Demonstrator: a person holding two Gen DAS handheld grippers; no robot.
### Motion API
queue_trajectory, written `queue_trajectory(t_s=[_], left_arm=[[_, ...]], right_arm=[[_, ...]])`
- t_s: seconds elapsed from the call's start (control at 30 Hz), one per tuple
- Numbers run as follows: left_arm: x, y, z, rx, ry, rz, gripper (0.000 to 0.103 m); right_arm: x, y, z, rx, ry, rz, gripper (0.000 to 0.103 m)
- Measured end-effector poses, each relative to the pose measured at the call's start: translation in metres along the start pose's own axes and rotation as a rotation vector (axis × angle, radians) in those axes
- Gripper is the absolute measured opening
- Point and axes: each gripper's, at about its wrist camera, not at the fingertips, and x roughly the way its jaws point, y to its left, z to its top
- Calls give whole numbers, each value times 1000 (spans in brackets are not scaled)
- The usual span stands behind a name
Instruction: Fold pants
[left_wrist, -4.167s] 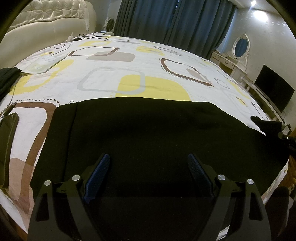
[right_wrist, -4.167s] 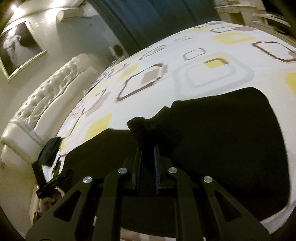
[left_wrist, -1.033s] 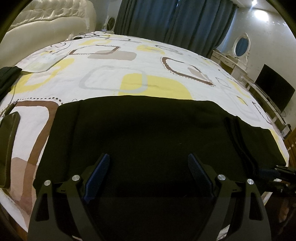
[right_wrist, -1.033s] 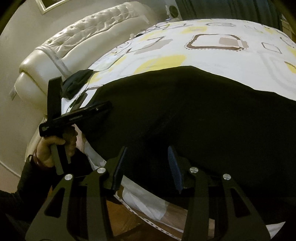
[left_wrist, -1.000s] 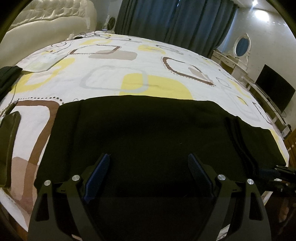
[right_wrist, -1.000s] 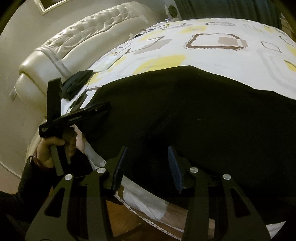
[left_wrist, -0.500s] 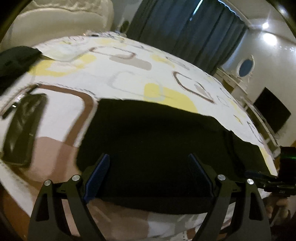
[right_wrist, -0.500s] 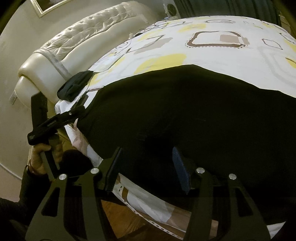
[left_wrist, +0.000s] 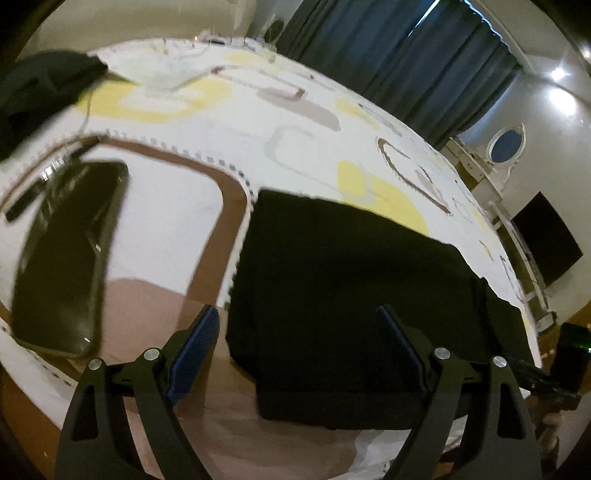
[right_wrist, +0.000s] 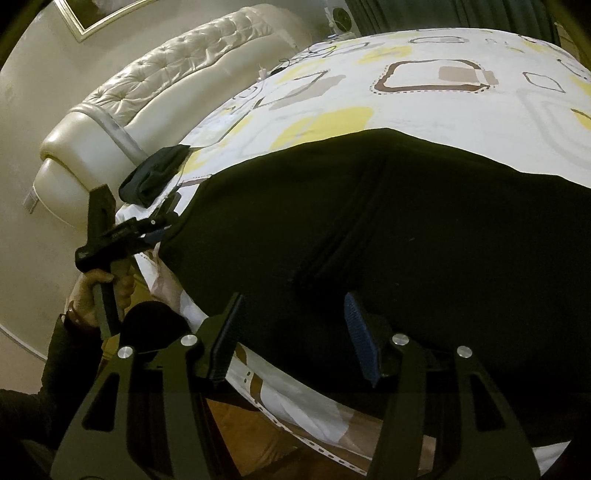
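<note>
The black pants (left_wrist: 351, 280) lie flat in a folded band along the near edge of the bed (left_wrist: 229, 122). They also fill the right wrist view (right_wrist: 424, 221). My left gripper (left_wrist: 295, 339) is open and empty, just short of the pants' left end; it also shows in the right wrist view (right_wrist: 155, 225) at that end. My right gripper (right_wrist: 291, 328) is open and empty over the pants' near edge. It appears in the left wrist view (left_wrist: 546, 376) at the pants' right end.
A dark phone (left_wrist: 66, 251) lies on the bed left of the pants. A dark garment (left_wrist: 40, 92) sits near the padded headboard (right_wrist: 155, 85). Curtains (left_wrist: 399, 62), a dresser with an oval mirror (left_wrist: 506, 147) and a TV (left_wrist: 546, 240) stand beyond the bed.
My left gripper has swung left, from over the pants' middle to their left end, so the phone now looms large. My right gripper's jaws have opened wider.
</note>
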Motion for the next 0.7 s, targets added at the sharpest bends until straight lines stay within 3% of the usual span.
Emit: queue_trajectory(t_s=[0.3, 0.4, 0.5, 0.57, 0.63, 0.7], left_arm=[[5, 5, -3, -38, -11, -33, 85], [6, -4, -5, -39, -7, -113, 85], [9, -8, -7, -30, -7, -94, 85], [10, 3, -6, -103, -20, -119, 79], [9, 8, -5, -132, -23, -106, 66], [9, 11, -4, -131, -15, -66, 45]], right_arm=[[0, 1, -1, 4, 1, 5, 56], [0, 2, -1, 5, 3, 9, 56], [-2, 3, -1, 6, 2, 13, 56], [-3, 3, -1, 10, -1, 17, 56], [-4, 3, -1, 21, -4, 29, 56], [-4, 3, -1, 27, -4, 37, 56]])
